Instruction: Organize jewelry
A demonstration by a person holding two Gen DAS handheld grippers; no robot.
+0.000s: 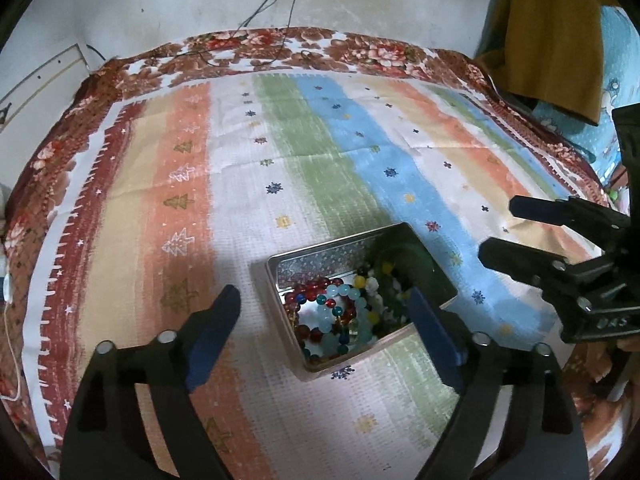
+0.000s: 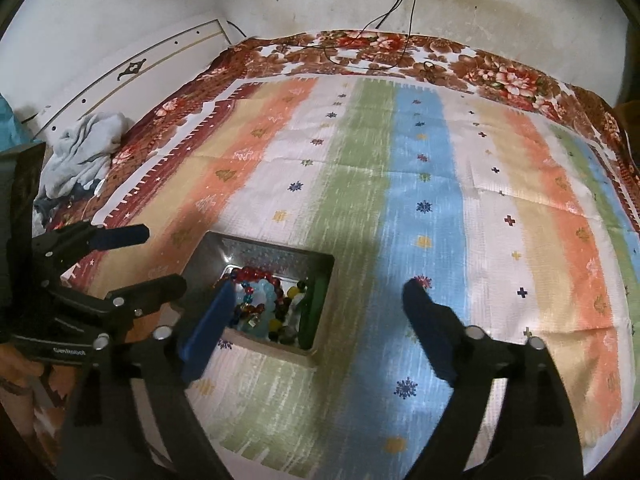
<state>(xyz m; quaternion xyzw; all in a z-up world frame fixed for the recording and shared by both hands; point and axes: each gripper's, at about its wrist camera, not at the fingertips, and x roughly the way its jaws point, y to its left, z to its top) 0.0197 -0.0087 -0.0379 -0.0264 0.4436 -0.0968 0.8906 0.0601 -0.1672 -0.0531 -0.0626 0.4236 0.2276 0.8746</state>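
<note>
An open metal tin (image 1: 280, 276) sits on the striped cloth and holds several bead bracelets (image 1: 340, 312) in red, pale blue, yellow and green. It also shows in the right wrist view (image 2: 208, 252) with the bracelets (image 2: 260, 292) inside. My left gripper (image 1: 322, 304) is open and empty, its fingers straddling the tin from above. My right gripper (image 2: 316, 296) is open and empty, its left finger (image 2: 208, 324) over the tin's near edge. Each gripper shows in the other's view, the right (image 1: 504, 232) and the left (image 2: 156, 258).
The striped cloth (image 2: 420, 184) covers a bed with a floral blanket border (image 2: 380, 48). Cables (image 2: 400, 12) hang down the back wall. Crumpled grey clothes (image 2: 80, 148) lie at the left edge. A mustard cloth (image 1: 556, 40) hangs at the far right.
</note>
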